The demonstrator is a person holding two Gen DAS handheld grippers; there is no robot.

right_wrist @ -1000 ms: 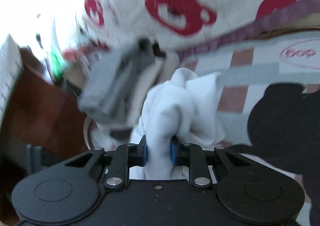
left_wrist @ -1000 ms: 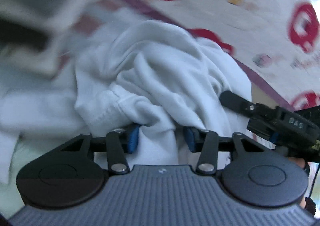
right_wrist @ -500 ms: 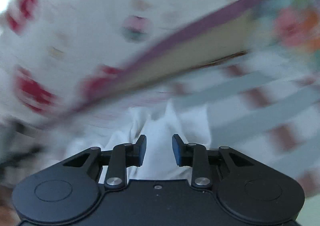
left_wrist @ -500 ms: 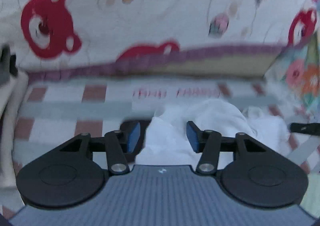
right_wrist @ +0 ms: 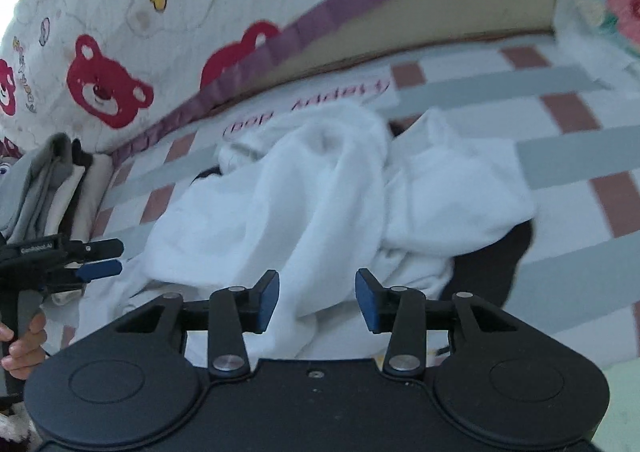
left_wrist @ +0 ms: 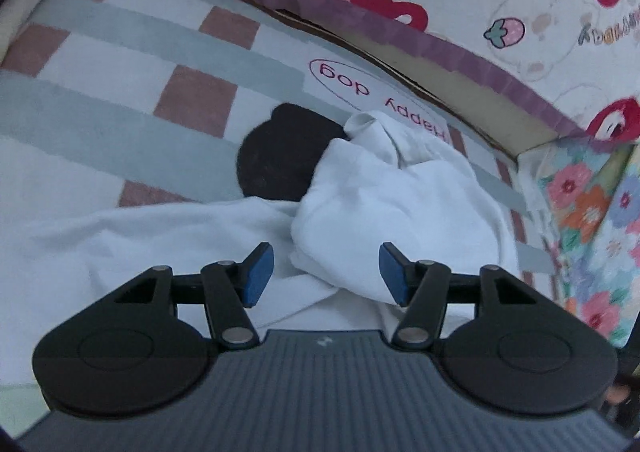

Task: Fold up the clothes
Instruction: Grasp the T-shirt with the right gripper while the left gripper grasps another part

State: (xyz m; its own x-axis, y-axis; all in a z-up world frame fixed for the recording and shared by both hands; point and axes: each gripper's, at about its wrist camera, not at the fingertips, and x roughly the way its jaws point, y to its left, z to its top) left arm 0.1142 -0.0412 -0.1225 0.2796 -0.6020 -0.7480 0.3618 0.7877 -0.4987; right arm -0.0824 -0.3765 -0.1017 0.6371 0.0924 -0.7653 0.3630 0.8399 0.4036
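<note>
A crumpled white garment (left_wrist: 400, 204) lies in a heap on the checked bedsheet (left_wrist: 120, 72). My left gripper (left_wrist: 326, 272) hovers over its near edge, jaws apart, and the blue pads do not press the cloth. In the right wrist view the same white garment (right_wrist: 320, 192) spreads across the sheet. My right gripper (right_wrist: 317, 298) is above its near fold with jaws opening; cloth lies between the pads but is not squeezed. The left gripper (right_wrist: 100, 260) shows at the left edge, held by a hand (right_wrist: 24, 336). A black patch (left_wrist: 280, 156) lies partly under the garment.
A bear-print padded bolster (left_wrist: 520, 4) with a purple trim runs along the far side of the bed. Floral fabric (left_wrist: 592, 212) stands at the right. A stack of folded grey and beige clothes (right_wrist: 44, 180) sits at the left end of the sheet (right_wrist: 560, 156).
Both grippers were shut on bunches of the white garment in the air. They came down to the bed and opened, and the garment now lies loose on the sheet.
</note>
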